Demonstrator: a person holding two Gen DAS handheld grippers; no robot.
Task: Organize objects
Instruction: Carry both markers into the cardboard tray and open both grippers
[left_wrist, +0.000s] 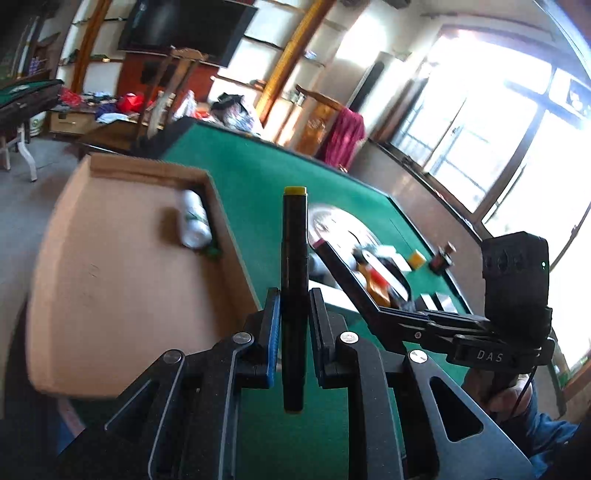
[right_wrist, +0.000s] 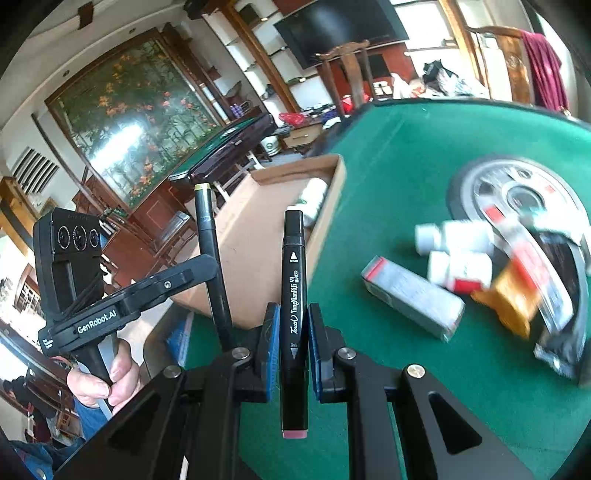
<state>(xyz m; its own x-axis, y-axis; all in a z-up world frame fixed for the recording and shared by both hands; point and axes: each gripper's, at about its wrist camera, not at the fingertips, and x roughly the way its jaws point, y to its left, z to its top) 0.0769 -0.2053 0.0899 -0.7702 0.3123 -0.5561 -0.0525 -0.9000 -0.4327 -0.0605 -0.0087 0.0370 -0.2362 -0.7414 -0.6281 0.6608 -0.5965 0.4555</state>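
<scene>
Two markers are held up, one in each hand-held gripper.

From the left wrist, the left hand-held gripper (left_wrist: 293, 317) is squeezed tight on a black marker with a yellow cap (left_wrist: 294, 280). The marker stands upright between the blue pads, and its cap sticks up above them. Its low end hangs below the pads. Beside it on the green desk (left_wrist: 258, 177) is a brown cardboard box (left_wrist: 122, 280) with a white bottle (left_wrist: 194, 219) lying in its far corner. The box looks smeary, and its near edge is cut off by the gripper frame. To the right, the right hand-held gripper (left_wrist: 325, 247) reaches across, and the pile of small things (left_wrist: 384, 269) behind it is too blurry to name. Part of a hand (left_wrist: 506, 398) shows under it.

From the right wrist, the right hand-held gripper (right_wrist: 291, 332) is squeezed tight on a black marker with a pink end (right_wrist: 293, 317). White letters run along its side. The pink end points down toward the camera. To the left, the yellow-capped marker (right_wrist: 210, 258) leans up from the left hand-held gripper (right_wrist: 207, 266), above the box (right_wrist: 258, 236). On the desk (right_wrist: 406, 147) lie a grey carton with a red end (right_wrist: 413, 297), white bottles (right_wrist: 458, 251) and an orange thing (right_wrist: 513, 299), all fuzzy. A round silver plate (right_wrist: 480, 192) lies under some of them.
</scene>
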